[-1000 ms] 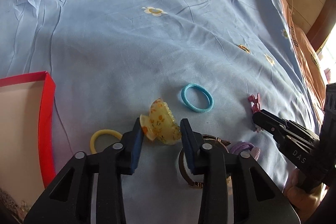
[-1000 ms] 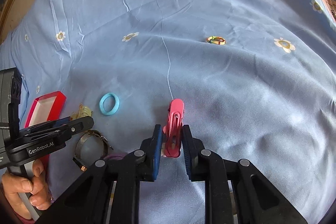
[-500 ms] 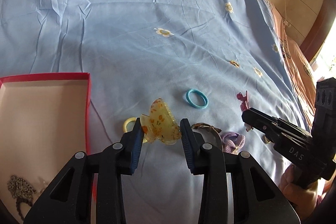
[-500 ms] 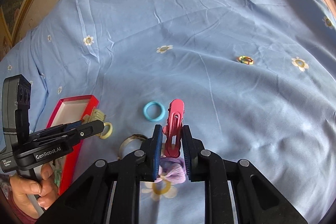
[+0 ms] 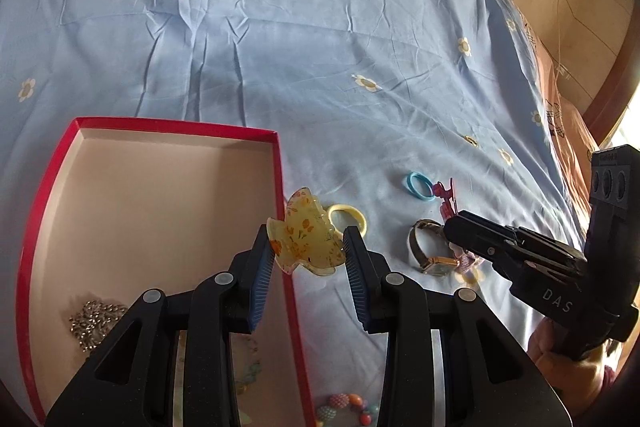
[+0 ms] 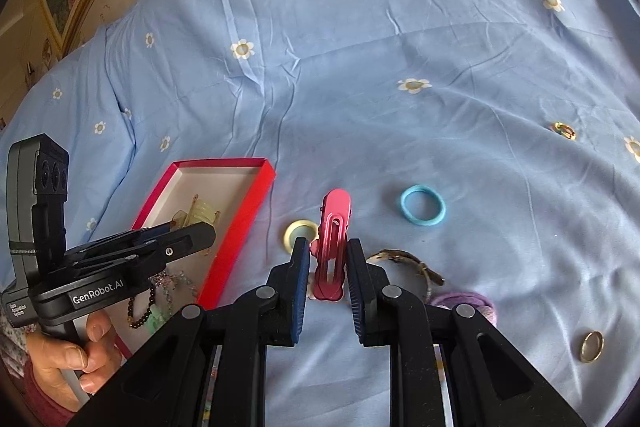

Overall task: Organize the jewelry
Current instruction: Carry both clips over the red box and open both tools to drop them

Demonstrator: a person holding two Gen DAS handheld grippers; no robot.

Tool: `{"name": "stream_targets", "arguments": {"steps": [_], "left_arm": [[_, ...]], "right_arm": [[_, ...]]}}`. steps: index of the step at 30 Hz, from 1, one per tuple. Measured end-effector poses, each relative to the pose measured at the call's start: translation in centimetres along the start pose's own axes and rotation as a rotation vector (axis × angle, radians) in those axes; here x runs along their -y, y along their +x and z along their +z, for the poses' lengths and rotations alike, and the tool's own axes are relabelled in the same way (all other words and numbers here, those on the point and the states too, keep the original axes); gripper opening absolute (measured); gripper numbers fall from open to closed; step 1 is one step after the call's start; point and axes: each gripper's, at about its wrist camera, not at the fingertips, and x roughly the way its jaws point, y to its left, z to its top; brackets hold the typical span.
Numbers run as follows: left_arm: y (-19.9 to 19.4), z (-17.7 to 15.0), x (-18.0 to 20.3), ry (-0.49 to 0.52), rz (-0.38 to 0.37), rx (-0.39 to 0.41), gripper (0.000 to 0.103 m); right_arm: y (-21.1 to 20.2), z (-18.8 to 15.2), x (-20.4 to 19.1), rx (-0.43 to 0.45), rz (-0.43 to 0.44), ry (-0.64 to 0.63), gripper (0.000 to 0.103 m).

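Now the left tongs [image 5: 308,259] are squeezing a yellow hair claw [image 5: 306,239], holding it up right over the red box's [image 5: 276,163] near edge. Beside the box, the right tongs [image 6: 328,277] are pinching a pink hair clip [image 6: 332,247] above the blue bed sheet [image 6: 400,67]. Lying near the box are a yellow ring [image 6: 299,233], a blue hair tie [image 6: 423,205] and a watch [image 5: 430,251].

Each wrist view looks forward and down along its tongs, close over the bed [image 5: 320,47]; both share the red box [image 5: 276,163] [image 6: 240,203] and blue hair tie [image 5: 420,185] [image 6: 423,205].
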Motion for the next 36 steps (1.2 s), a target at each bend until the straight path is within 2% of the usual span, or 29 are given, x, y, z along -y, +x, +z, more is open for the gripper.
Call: {"name": "stream_targets", "arguments": {"steps": [11,19,36], "left_arm": [[-2.6,-0.9,-5.9,-0.071,0.072,0.029,0.033],[-3.4,-1.5,-8.5,-0.107,0.100,0.037,0.033],[-2.0,-1.4,-11.6,-0.115,0.155,-0.002,0.033]], "right_arm": [[2.9,0.0,-6.2,-0.041,0.094,-0.079,0.018],[4.5,0.0,-9.9,-0.065,0.140,-0.131,0.018],[9.2,-0.1,-11.9,-0.145,0.150,-0.162,0.018]]}}
